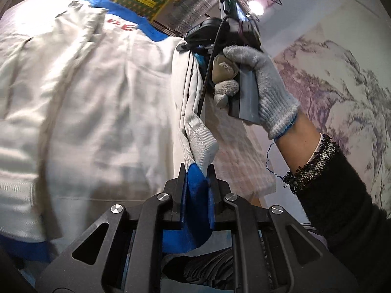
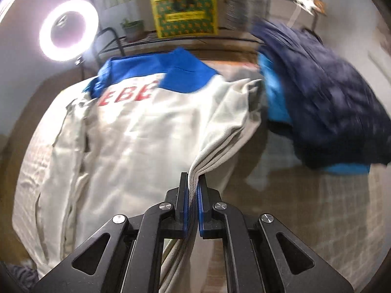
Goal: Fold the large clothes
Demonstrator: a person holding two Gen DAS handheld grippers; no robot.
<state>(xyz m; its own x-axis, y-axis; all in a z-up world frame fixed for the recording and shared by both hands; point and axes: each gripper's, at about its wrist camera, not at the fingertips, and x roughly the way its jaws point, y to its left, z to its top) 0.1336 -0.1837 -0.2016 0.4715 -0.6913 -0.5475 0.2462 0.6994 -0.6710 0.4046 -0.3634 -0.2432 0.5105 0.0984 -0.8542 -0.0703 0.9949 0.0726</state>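
Each gripper point(image 1: 196, 171) point(image 2: 194, 180) clamps the jacket point(image 2: 136, 131) (table point(image 2: 342, 207) checked, ring light point(image 2: 68, 30) behind).

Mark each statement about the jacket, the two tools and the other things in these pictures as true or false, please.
1. The left tool is shut on a blue part of the white jacket. True.
2. The right tool is open and empty. False: it is shut on a white fold of the jacket.
3. The letters on the jacket are green. False: the letters are red.
4. A dark blue garment lies beside the jacket. True.
5. The hand on the right tool is bare. False: it wears a grey glove.
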